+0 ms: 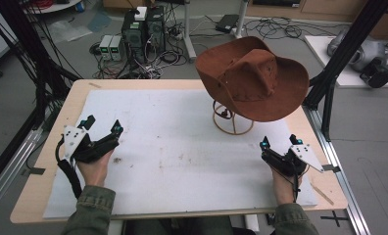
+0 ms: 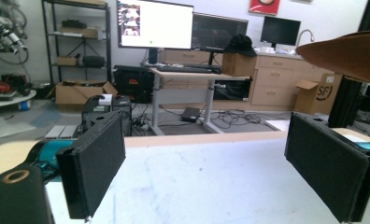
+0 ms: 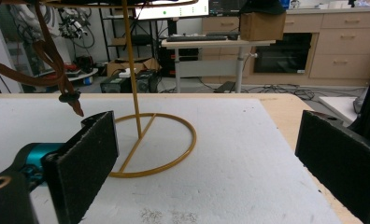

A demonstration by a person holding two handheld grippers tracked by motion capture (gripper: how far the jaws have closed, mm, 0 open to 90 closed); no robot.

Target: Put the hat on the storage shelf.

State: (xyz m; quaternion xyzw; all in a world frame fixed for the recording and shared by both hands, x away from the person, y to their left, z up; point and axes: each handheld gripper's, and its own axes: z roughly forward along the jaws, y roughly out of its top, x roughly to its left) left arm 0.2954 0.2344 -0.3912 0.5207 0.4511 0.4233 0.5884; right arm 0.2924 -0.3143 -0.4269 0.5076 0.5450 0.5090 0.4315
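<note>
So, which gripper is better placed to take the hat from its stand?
The right gripper: it sits open just in front of the stand under the hat. The left gripper is across the table.

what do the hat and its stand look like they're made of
Hat: looks like brown suede or felt, with a matte, slightly napped surface and no shine; which one is unclear.
Stand: thin yellow-gold rod bent into a ring base with an upright post, probably painted metal wire.

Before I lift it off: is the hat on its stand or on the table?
On its stand: the hat rests tilted atop the wire stand, clear of the table.
</note>
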